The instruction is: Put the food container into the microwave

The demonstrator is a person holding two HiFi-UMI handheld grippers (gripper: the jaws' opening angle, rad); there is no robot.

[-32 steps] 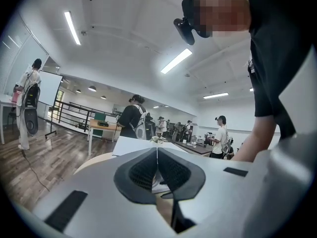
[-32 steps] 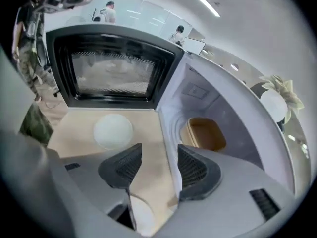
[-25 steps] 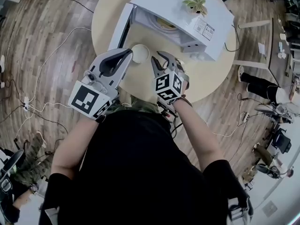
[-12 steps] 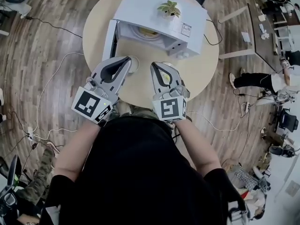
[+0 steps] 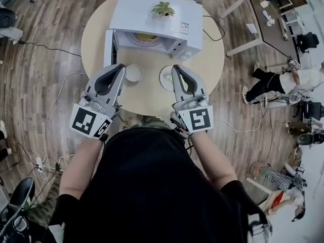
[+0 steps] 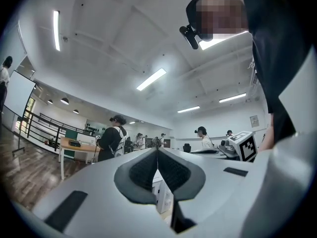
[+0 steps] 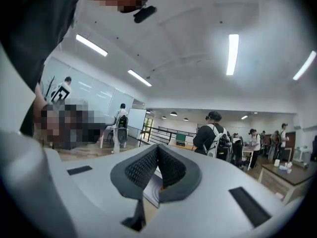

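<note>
Since a second ago both grippers have lifted off the round table (image 5: pixel 147 97), and the right gripper (image 5: pixel 176 69), then spread, is now clenched on nothing. The left gripper (image 5: pixel 120 66) is clenched and empty too. The white food container (image 5: pixel 134 73) sits on the table in front of the white microwave (image 5: pixel 152 9), just beyond the left gripper's tips. A second round white piece (image 5: pixel 166 78) lies beside it. The microwave door (image 5: pixel 108 47) stands open. A sticker (image 5: pixel 183 28) on the microwave's top has print too small to read, near a small potted plant (image 5: pixel 163 8).
</note>
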